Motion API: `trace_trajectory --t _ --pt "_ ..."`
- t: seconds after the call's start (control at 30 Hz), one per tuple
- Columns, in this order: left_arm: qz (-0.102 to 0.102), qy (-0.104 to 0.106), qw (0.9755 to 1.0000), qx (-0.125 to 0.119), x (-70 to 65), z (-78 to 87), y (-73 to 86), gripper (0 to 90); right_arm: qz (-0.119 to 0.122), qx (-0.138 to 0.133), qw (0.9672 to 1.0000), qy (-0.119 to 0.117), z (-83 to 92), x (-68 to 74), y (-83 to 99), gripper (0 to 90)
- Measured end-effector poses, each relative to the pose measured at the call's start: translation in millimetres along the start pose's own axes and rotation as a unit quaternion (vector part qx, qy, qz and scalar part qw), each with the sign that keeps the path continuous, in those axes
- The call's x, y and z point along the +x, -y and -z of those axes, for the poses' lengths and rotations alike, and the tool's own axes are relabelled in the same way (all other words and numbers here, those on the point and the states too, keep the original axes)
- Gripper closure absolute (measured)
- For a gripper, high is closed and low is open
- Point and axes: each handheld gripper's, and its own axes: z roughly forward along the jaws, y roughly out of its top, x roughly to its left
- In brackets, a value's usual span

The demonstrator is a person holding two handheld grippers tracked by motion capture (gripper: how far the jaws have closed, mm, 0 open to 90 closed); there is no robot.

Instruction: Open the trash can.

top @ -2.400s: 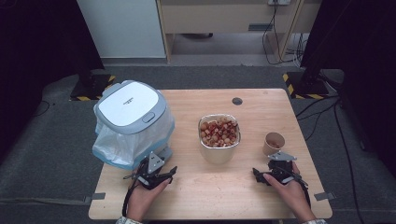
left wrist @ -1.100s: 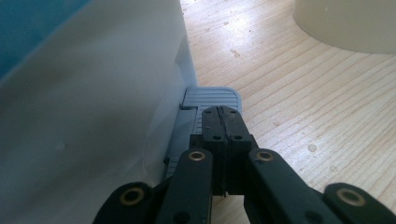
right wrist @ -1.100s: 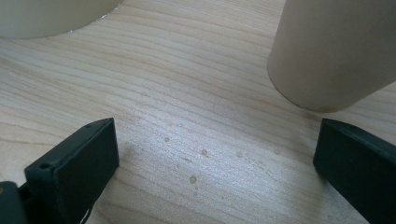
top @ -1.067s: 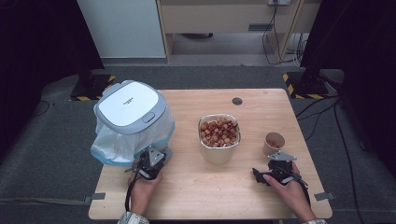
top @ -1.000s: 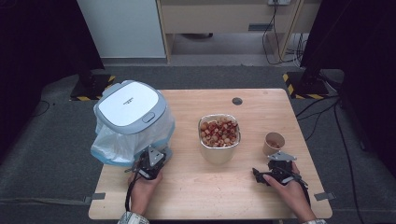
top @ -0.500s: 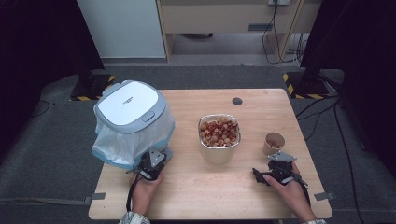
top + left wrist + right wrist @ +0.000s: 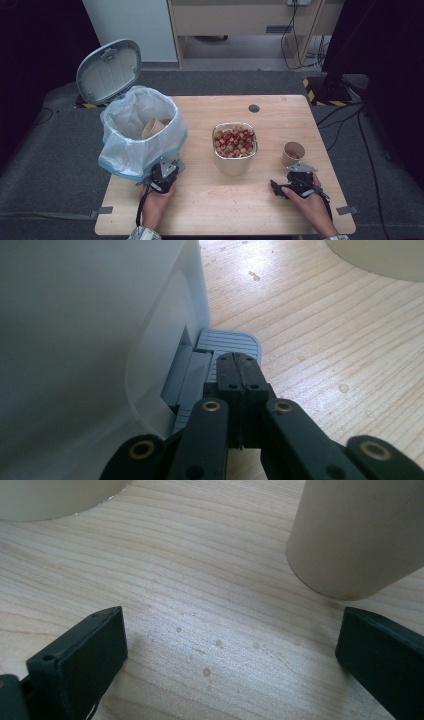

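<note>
I have the left tongs (image 7: 239,371) pressed shut, nothing between them, tips resting on the grey ribbed pedal (image 7: 231,341) at the foot of the pedal bin (image 7: 142,132). The bin's lid (image 7: 108,71) stands swung up behind its rim, so I read this step as holding the bin open. Its white liner is spread wide, and one paper cup already lies inside the bin.

The right tongs (image 7: 230,645) are spread open and hold nothing, low over the wooden surface (image 7: 280,107), well to the right of the bin. Just beyond them stands a tan paper cup (image 7: 293,153), upright, close to one tip but apart from it. Between the bin and that cup sits a metal container (image 7: 235,148) of small reddish pieces.

Next, I judge, I must keep the pedal pressed, ease the right tongs around the cup's wall, close gently so the paper doesn't crush, then carry it to the bin.
</note>
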Motion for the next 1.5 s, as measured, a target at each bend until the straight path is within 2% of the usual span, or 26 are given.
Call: trace_trajectory --t 0.57,0.67,0.77,1.1,1.5 --pt "0.003 0.003 1.0 -0.002 0.5 -0.2 0.2 89.4 0.0 0.0 1.0 -0.004 0.0 -0.8 -0.4 1.0" --pt "0.004 0.004 1.0 -0.002 0.9 -0.2 0.3 89.4 0.011 0.003 0.9999 -0.011 0.7 -1.4 -2.1 5.3" --pt "0.004 0.004 1.0 -0.002 0.8 -0.2 0.2 89.4 0.02 0.004 0.9998 -0.004 2.5 -0.4 -2.7 5.4" --pt "0.004 0.004 1.0 -0.002 1.0 -0.2 0.3 89.4 0.002 0.007 1.0 0.007 7.3 -5.4 -2.4 5.5" --pt "0.006 0.006 1.0 -0.002 1.5 -0.1 0.5 89.4 -0.021 -0.005 0.9994 0.028 15.8 -14.5 -0.9 6.1"
